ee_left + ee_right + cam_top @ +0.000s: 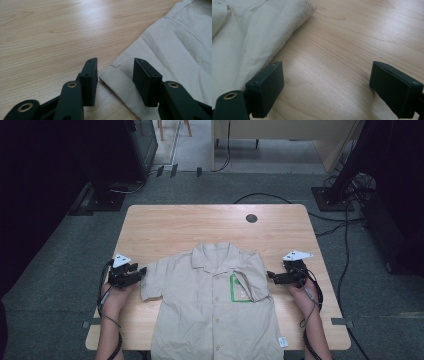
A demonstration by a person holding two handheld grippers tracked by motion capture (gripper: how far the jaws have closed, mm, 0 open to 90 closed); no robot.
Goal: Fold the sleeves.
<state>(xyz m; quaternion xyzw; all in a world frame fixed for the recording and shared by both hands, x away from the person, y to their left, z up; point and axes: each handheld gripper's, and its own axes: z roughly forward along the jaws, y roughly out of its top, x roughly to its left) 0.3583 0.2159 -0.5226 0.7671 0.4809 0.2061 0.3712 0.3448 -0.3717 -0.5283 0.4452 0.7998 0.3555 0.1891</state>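
A beige short-sleeved shirt lies face up on the wooden tabletop, collar away from the person, its hem hanging over the near edge. The sleeve beside the right gripper already looks folded in over the chest, partly covering the green-edged pocket badge; the other sleeve lies spread flat toward the left gripper.

In the left gripper view, the left gripper is half closed, with the hemmed corner of the sleeve cuff lying between its jaws; the pads do not appear to press the cloth yet. In the right gripper view, the right gripper stands wide, holding nothing, with the shirt's folded edge just beside one jaw and bare wood between the two.

By my reading, folding has barely started: one sleeve is in, the second is about to be pinched, and the body folds all remain.
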